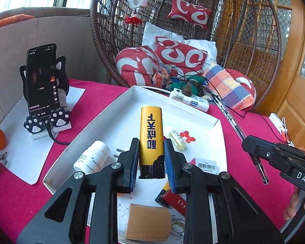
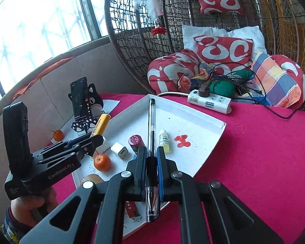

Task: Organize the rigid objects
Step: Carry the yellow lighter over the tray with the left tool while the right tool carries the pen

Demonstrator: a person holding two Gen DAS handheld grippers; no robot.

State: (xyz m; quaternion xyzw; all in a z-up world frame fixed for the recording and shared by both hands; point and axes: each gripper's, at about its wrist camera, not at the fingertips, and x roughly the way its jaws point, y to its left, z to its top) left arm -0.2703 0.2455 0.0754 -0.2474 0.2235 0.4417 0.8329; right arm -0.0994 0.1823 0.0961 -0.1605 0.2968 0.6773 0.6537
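Beyond both of your grippers stands the wicker hanging chair (image 2: 193, 40), its cushions and a tangle of cables just past the far edge of the table (image 2: 264, 152) with its magenta cloth. On that cloth, under and ahead of your jaws, lies the white tray (image 1: 120, 109), shallow-walled. Past its far rim a white power strip (image 2: 209, 101) lies across your line, and off to the left of your left jaws a phone (image 1: 42, 79) leans in a cat-shaped stand. Your left gripper (image 1: 151, 148) has its jaws clenched on the yellow lighter (image 1: 151, 130), which points away from you over the tray. Your right gripper (image 2: 152, 154) grips the clear pen (image 2: 152, 126), cap end forward above the tray. Around the left jaws the tray is crowded: a white bottle (image 1: 91, 158) just to their left, a cardboard roll (image 1: 148, 221) beneath them. Left of your right jaws sit an orange (image 2: 102, 162), a white charger plug (image 2: 120, 150) and a red-capped tube (image 2: 135, 141); a small yellow dropper bottle (image 2: 164, 141) lies just to their right.
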